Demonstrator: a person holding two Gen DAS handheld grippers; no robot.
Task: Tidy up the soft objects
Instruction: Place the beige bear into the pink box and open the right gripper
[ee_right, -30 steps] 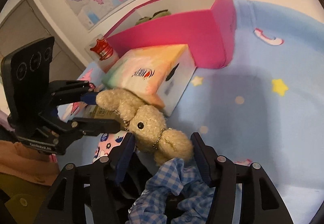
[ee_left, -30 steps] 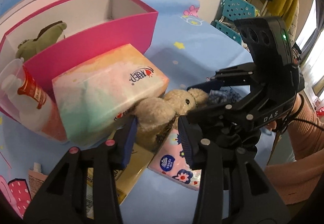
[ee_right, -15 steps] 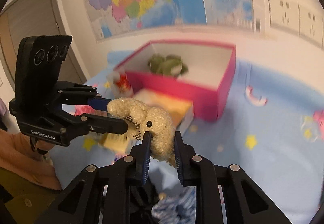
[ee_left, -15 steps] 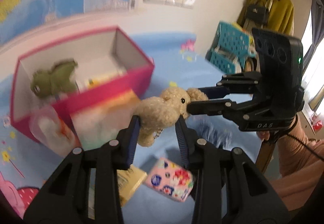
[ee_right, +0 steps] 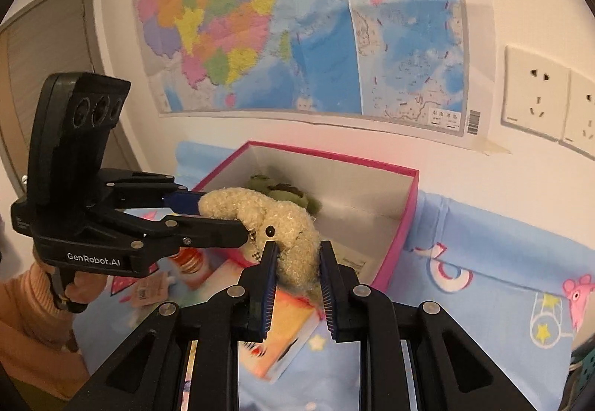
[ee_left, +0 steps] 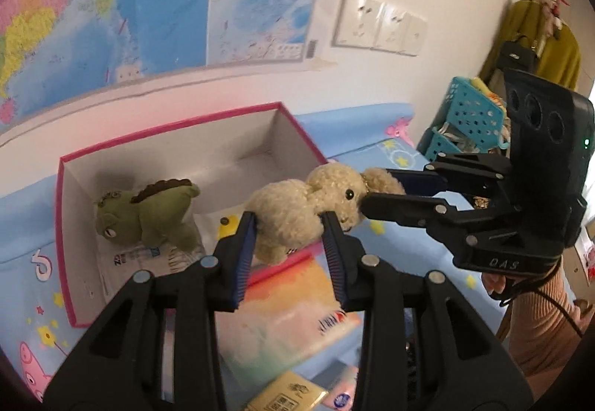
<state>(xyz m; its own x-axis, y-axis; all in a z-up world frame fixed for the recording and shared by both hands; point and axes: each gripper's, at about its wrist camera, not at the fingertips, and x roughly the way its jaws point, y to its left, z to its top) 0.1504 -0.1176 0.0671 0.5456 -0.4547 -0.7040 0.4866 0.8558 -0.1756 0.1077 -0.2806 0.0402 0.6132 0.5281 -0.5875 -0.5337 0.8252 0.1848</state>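
A wall map (ee_right: 297, 24) covers the wall behind a table spread with a blue cartoon-print cloth (ee_right: 502, 262). At the cloth's back edge, against the wall, stands an open pink box (ee_left: 65, 232) with white inner walls; a green plush dinosaur (ee_left: 145, 210) lies in its left end on some printed paper. In front of the box's near wall lies a pastel tissue pack (ee_left: 297, 310), partly hidden by the claws, and a small yellow packet (ee_left: 286, 398) sits nearer the front edge of the cloth. Held in the air over the box's near wall is a cream plush bear (ee_left: 297, 210), gripped from both sides. The left gripper (ee_left: 288, 243) is clamped on the bear's body, its blue pads pressed into the fur. The right gripper (ee_right: 295, 281) is closed on the bear's other end, by the head; its jaws have just been closing and now pinch the plush between them. A hand (ee_right: 80, 290) in an orange sleeve holds the left gripper's handle.
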